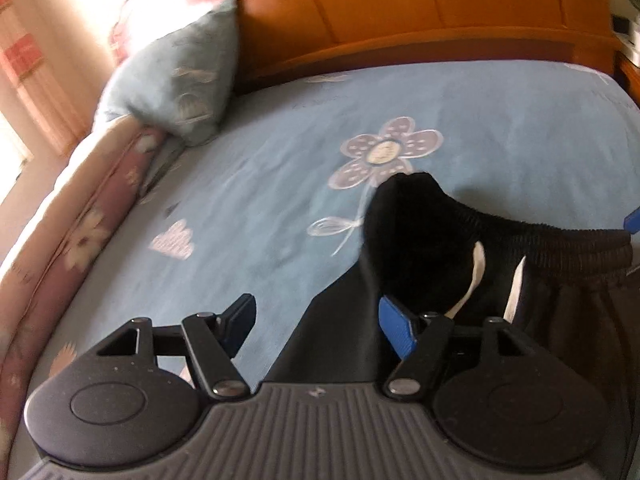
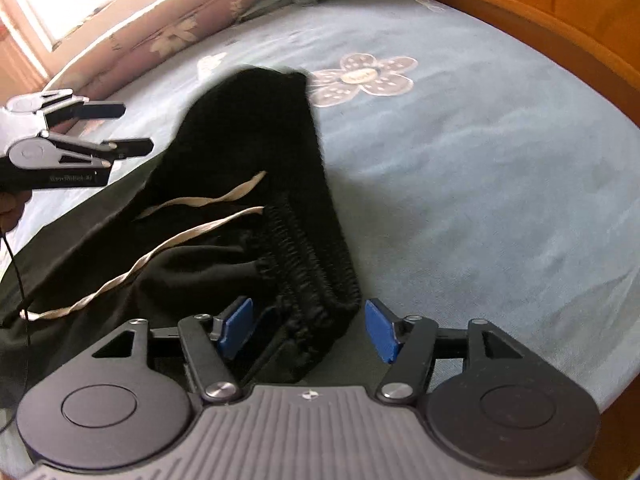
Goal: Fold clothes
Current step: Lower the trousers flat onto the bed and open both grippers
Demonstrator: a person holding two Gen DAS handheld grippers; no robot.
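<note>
Right wrist view — black trousers (image 2: 248, 152) are lying on the blue bedsheet (image 2: 480, 180), elastic waistband resting between the right gripper's (image 2: 308, 330) 2 parted pads, ungripped. Left gripper (image 1: 320, 328) is hovering agape — trouser fabric beneath, nothing clamped.

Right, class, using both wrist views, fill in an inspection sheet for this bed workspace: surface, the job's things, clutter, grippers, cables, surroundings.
Surface: blue bedsheet with flower print, fairly smooth.
Job's things: black trousers, elastic waistband bunched, pale drawstring trailing loose.
Clutter: blue pillow by the headboard; nothing else seen.
Grippers: left gripper open, apart from the cloth in the right wrist view; right gripper open, waistband between its jaws, pads not pressing.
Cables: thin black cable hanging below the left gripper.
Surroundings: wooden headboard, floral quilt along the edge, bright window side.
</note>
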